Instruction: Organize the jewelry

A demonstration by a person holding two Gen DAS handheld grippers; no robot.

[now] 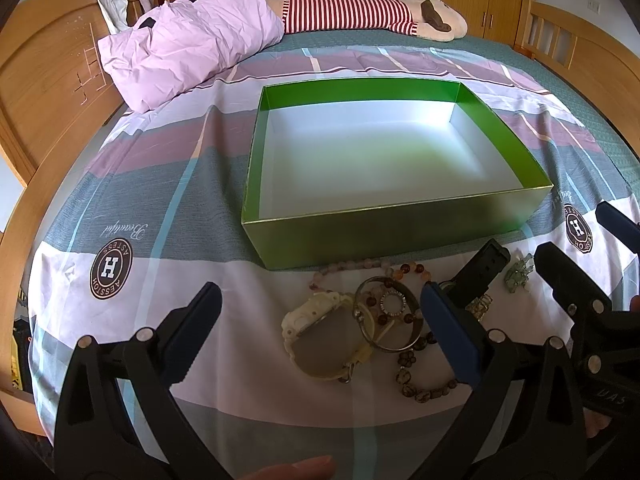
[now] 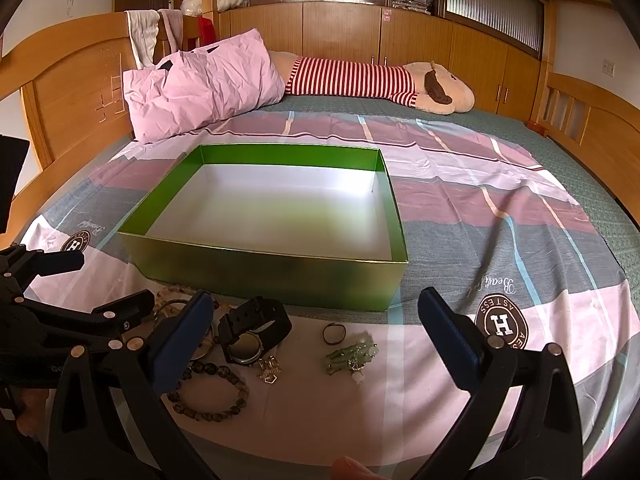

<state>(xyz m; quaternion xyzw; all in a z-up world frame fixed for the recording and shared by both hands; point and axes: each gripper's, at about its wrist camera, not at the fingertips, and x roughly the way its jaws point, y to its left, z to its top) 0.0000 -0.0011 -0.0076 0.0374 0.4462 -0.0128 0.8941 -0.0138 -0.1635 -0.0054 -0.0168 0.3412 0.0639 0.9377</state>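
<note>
A: So, progress: zero. Green box (image 1: 400,220) sits empty on the bedspread (image 1: 160,208); all the jewelry lies just in front of its near wall.

B: Grippers?

A: Left gripper (image 1: 320,320) spread wide over the cream watch (image 1: 320,336) and bangle (image 1: 390,316), grasping nothing. Right gripper (image 2: 316,324) also spread, empty, over the black watch (image 2: 254,326).

B: View differences?

A: Right wrist shows the small dark ring (image 2: 334,334) and the whole green-stone piece (image 2: 352,354). Left wrist shows the cream watch; right doesn't.
</note>
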